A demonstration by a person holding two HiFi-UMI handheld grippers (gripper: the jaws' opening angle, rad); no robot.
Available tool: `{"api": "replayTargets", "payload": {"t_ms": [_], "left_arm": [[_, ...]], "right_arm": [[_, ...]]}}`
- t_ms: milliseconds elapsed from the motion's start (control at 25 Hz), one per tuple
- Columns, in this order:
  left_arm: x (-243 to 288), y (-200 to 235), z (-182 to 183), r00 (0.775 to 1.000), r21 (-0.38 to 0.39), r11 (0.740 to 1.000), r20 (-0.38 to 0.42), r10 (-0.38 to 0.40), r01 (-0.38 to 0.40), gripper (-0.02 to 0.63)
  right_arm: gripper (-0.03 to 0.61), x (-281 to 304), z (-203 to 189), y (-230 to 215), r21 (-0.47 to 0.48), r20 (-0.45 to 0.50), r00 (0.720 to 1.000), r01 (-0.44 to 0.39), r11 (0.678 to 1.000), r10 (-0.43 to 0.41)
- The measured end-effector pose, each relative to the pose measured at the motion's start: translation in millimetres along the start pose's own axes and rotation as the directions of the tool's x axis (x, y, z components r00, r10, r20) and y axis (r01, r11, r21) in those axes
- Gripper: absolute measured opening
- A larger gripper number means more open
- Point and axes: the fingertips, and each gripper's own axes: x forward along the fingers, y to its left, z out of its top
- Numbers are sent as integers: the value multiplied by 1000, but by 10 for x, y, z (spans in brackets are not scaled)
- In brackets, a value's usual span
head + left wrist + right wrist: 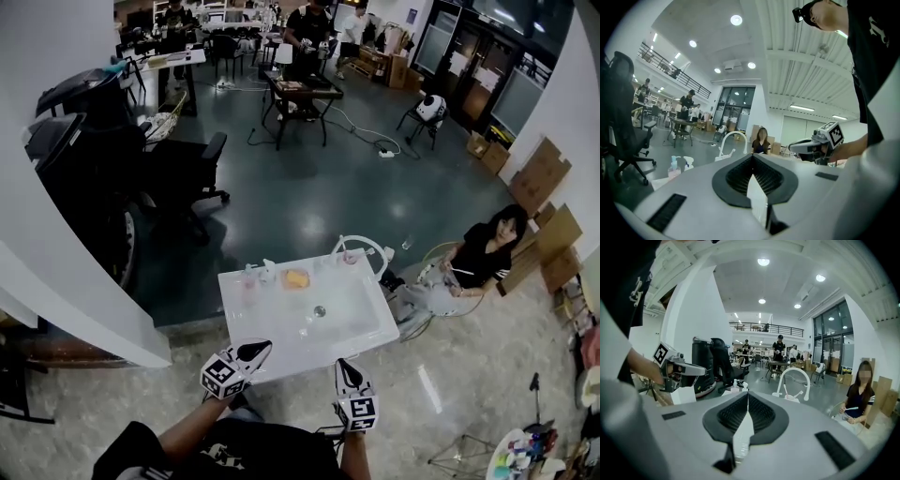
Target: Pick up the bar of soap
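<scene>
Left gripper: jaws pressed together, empty, at the near edge of the sink.
Right gripper: the same, closed on nothing.
Sink: white, smooth, shallow.
Soap: orange bar on the far rim, between bottles and tap; tiny from here, probably the soap.
Handling: likely light, hard, slippery; pinch across its narrow sides.
Room: dark glossy floor, seated person, office chair beyond.
</scene>
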Motion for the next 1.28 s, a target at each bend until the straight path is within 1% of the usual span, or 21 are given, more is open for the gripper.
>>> {"api": "replayTargets", "payload": {"t_ms": [200, 440, 640, 800, 920, 1080, 1280], "left_arm": [[-200, 484, 81, 999, -28, 999, 25, 22, -21, 9], [-412, 830, 36, 998, -53, 997, 30, 55, -53, 9], [-511, 1065, 51, 995, -63, 994, 40, 93, -90, 9], [-462, 1113, 75, 994, -60, 993, 42, 100, -97, 9], [-436, 1129, 93, 992, -50, 992, 31, 119, -117, 8], [-389, 1245, 140, 982, -30, 982, 13, 187, -186, 9], [-237, 1445, 380, 958, -2, 959, 36, 285, -285, 9]], "right_arm": [[11, 382, 107, 135, -21, -43, 999, 3, 1000, -4], [11, 647, 191, 158, -49, -74, 997, 7, 999, -11], [11, 877, 247, 212, -73, -84, 996, -23, 997, 17], [11, 1067, 218, 184, -90, -93, 994, -67, 994, 59], [11, 1244, 167, 136, -101, -110, 989, -114, 988, 102], [11, 1556, 156, -1, -117, -109, 981, -173, 978, 160], [11, 1976, 277, -228, -137, -80, 967, -251, 958, 242]]}}
